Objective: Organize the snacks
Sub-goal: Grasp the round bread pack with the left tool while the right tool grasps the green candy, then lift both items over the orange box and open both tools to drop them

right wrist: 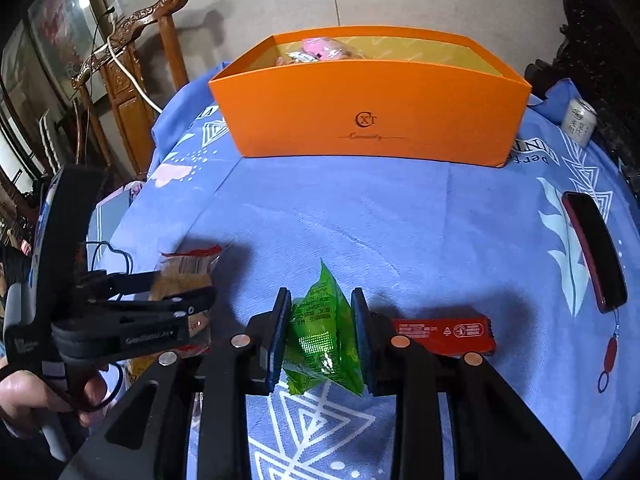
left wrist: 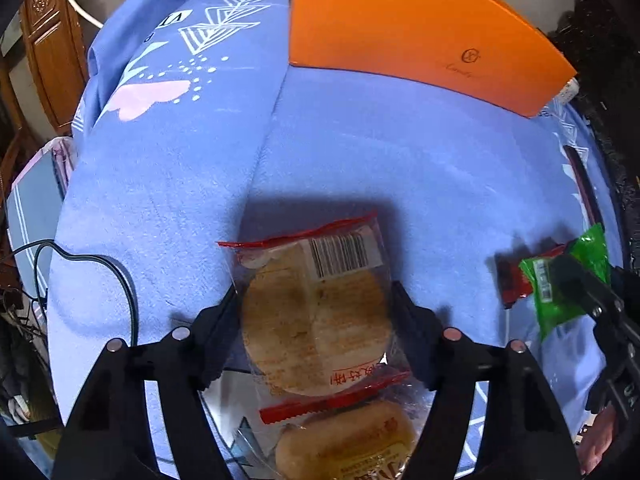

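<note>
Both tongs closed on wrapped snacks over the blue-clothed desk.

The orange box point(right wrist: 372, 116) is marked "CXT" with script beneath that cannot be read. A barcode and red characters are seen on the clear-wrapped round pastry point(left wrist: 316, 320), which is pressed at both sides by the left tongs point(left wrist: 314, 312). The green snack packet point(right wrist: 324, 340) is clamped upright in the narrow right tongs point(right wrist: 322, 340). A red snack bar point(right wrist: 444, 334) lies just beside them; "GenRobot" is partly legible on the left tongs' body.
</note>
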Demonstrator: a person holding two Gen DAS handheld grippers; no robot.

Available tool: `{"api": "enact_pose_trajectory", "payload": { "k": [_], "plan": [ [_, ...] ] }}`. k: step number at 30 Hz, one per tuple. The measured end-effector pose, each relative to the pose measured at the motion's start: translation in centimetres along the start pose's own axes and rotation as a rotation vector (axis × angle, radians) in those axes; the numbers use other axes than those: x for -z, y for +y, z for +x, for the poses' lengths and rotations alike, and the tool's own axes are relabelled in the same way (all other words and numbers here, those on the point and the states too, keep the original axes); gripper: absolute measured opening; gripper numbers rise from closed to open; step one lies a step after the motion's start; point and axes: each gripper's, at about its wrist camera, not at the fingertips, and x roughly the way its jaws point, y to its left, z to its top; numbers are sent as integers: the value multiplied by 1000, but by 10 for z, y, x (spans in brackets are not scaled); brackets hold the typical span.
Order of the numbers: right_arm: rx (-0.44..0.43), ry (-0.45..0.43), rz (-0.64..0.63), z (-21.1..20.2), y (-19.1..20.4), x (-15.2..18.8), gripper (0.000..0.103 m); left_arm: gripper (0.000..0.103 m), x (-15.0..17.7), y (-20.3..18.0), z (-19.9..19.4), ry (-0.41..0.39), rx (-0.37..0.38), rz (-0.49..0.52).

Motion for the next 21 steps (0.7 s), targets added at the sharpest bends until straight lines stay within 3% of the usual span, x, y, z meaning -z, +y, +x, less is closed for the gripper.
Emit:
{"api": "enact_pose_trajectory", "payload": {
  "k": [6, 12, 21],
  "plan": [
    [-1, -38, 14, -10, -2, -3, 31, 69, 0, 6, -32, -104, 60, -13],
    [-13, -88, 35, -26, -6, -14, 31, 69, -13, 8, -71, -207, 58, 12],
    [-38, -232, 61, -68, -16, -53, 31, 69, -55, -5, -132, -354, 91, 74]
  ]
}}
